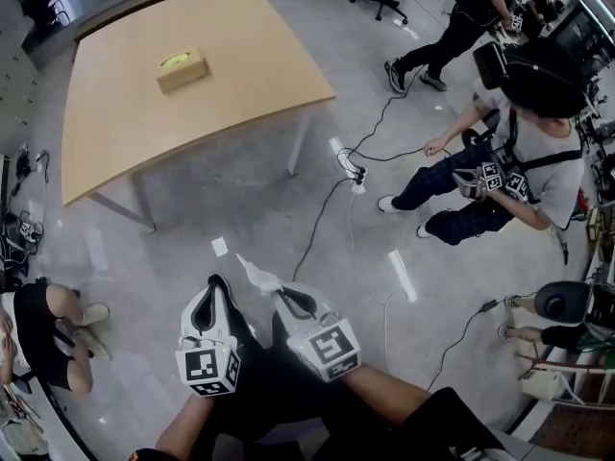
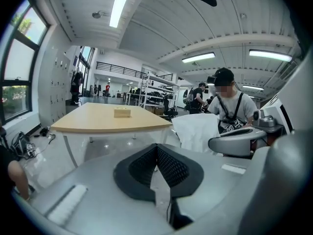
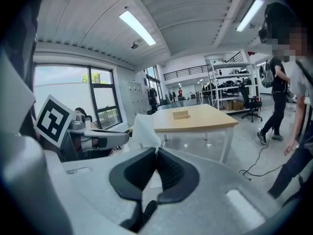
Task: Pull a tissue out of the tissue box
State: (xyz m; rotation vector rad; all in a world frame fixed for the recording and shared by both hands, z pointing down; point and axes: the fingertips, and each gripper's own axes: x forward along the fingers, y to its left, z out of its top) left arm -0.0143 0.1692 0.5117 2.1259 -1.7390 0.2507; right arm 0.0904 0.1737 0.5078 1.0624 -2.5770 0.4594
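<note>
- Your right claw [image 3: 155, 150]: clenched on a white tissue [image 3: 143, 127], which stands crumpled above the pinched tips.
- Your left claw [image 2: 157, 146]: clenched, tips together, nothing between them; it is just beside the right claw, over the grey floor [image 1: 240, 209].
- Box [image 1: 183, 69]: on the wooden worktop [image 1: 259, 46], well apart from both claws, with a yellow-green patch on its top.
- Person [image 1: 500, 176]: crouched on the floor to your right, beside a trailing cable.
</note>
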